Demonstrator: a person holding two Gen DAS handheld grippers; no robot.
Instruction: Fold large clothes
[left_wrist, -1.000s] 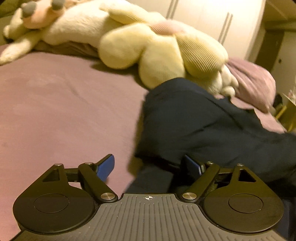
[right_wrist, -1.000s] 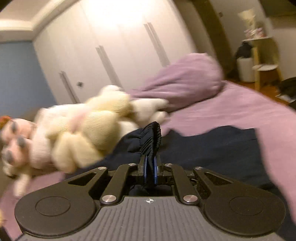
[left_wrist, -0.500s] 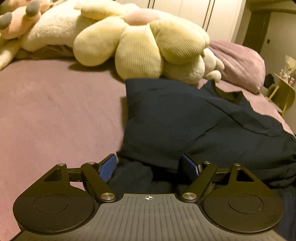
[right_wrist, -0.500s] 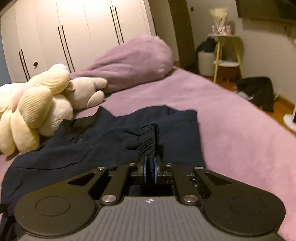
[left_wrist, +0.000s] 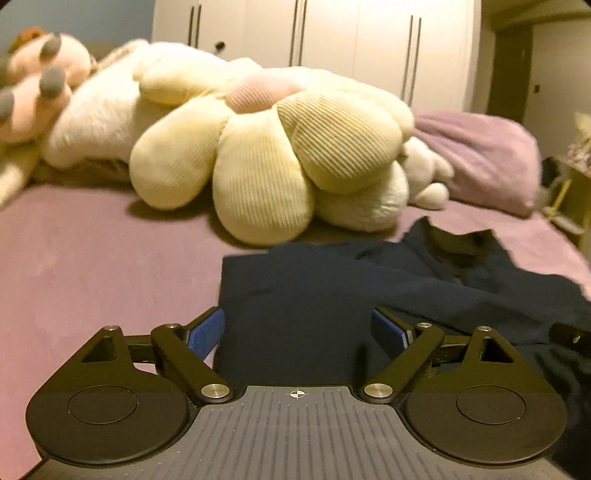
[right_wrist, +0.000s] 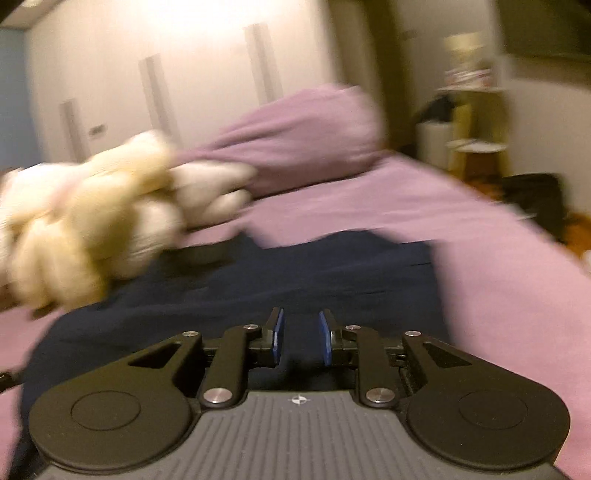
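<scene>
While both tools hang low over the bed, the left gripper (left_wrist: 297, 330) has its blue-padded fingers (left_wrist: 205, 332) spread wide apart, with nothing pinched between them; the dark navy garment (left_wrist: 306, 295) lies flat on the bedspread directly under and ahead of that gap, its straight left edge running forward from just inside the left pad. The right gripper (right_wrist: 301, 338) has its jaws parted too, though by a narrower gap, and nothing is held there either; the same navy cloth (right_wrist: 295, 273) spreads beneath and in front of it. That right-hand view is smeared with motion blur, so fine detail is lost. Beyond the left tool, the garment's neck opening (left_wrist: 456, 245) lies ahead and to the right, rumpled, with looser folds bunching off to the right side. Purple bedspread (left_wrist: 92, 258) shows bare to the left of the left tool and to the right of the right one. Farther ahead sits a cream flower-shaped cushion (left_wrist: 273, 155) just past the far edge of the cloth, leaning on a pale plush animal (left_wrist: 107, 114). A purple pillow (left_wrist: 480, 158) lies ahead to the right. White wardrobe doors (left_wrist: 325, 37) close the far wall.
</scene>
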